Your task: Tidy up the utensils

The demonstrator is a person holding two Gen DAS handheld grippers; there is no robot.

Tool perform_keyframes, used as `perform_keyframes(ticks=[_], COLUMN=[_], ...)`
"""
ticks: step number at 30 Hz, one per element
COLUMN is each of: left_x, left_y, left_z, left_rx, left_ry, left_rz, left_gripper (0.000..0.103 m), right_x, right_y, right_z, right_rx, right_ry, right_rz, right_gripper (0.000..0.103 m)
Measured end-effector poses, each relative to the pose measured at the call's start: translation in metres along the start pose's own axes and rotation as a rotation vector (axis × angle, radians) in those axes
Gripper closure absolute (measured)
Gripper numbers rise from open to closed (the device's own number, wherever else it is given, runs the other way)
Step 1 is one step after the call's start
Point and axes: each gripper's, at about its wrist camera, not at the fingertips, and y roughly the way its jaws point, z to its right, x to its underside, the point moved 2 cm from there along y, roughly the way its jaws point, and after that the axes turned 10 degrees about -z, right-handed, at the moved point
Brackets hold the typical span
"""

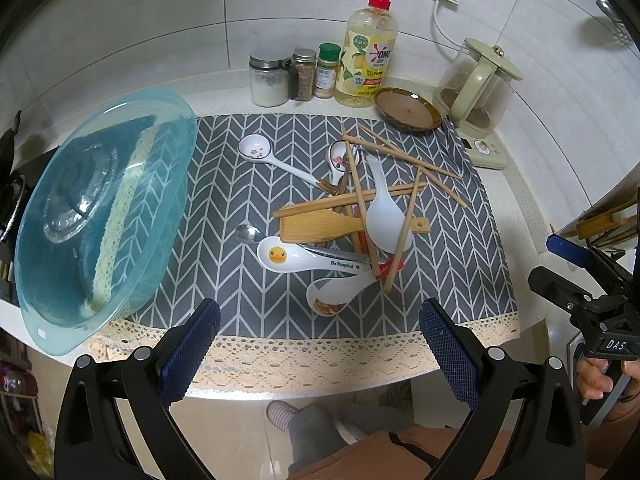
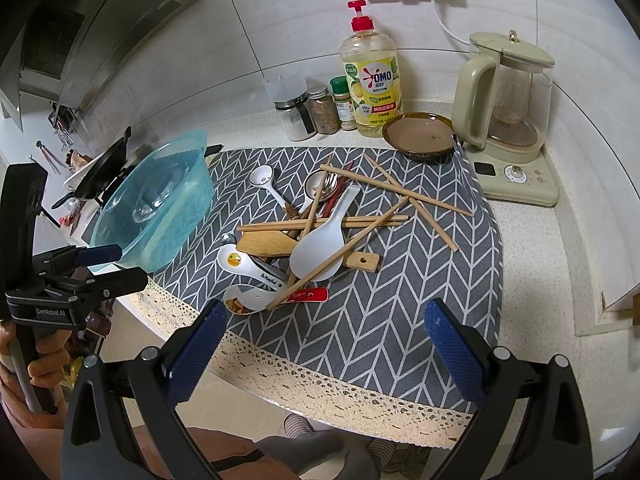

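both claws point(image 1: 320, 344) point(image 2: 326, 344) agape above utensil heap point(image 1: 352, 220)

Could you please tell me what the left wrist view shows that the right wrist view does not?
Only the left wrist view shows the right gripper from outside and wooden-handled tools at the right edge. Only the right wrist view shows the range hood, a black pan and the left gripper from outside. Both show the utensil pile, blue basin, detergent bottle and kettle.
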Motion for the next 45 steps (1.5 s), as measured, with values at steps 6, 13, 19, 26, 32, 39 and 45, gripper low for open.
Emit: perform_keyframes(ticks=[6,13,19,26,32,39,45], left_x=[0.000,0.001,0.004,-0.002,-0.006,-0.014,-0.036], left_y=[0.000,0.001,0.004,0.004,0.008,0.027,0.050], left_z=[0.000,0.000,0.001,-0.004,-0.005,-0.003,0.011], left_rx=[0.001,0.002,0.008,0.026,0.082,0.133,0.123], left_ry=[0.000,0.002,0.016,0.050,0.116,0.170,0.181], left_rz=[0.000,-0.002,-0.012,-0.029,-0.031,-0.012,0.017], left_gripper=[0.004,0.004,0.004,0.004,0.004,0.004,0.004], right_x=[0.000,-0.001,0.001,-0.003,-0.004,0.026,0.024], right_y=[0.000,0.001,0.003,0.006,0.012,0.017,0.014], right_z=[0.000,-0.002,-0.005,-0.006,0.000,0.007,0.032], right_rx=[0.001,0.004,0.020,0.067,0.080,0.095,0.045], right_ry=[-0.001,-0.002,-0.009,0.014,0.141,0.292,0.361], right_rz=[-0.001,-0.003,-0.007,-0.008,0.014,0.092,0.158], right_gripper=[0.007,0.007,0.007,0.007,0.007,0.007,0.007])
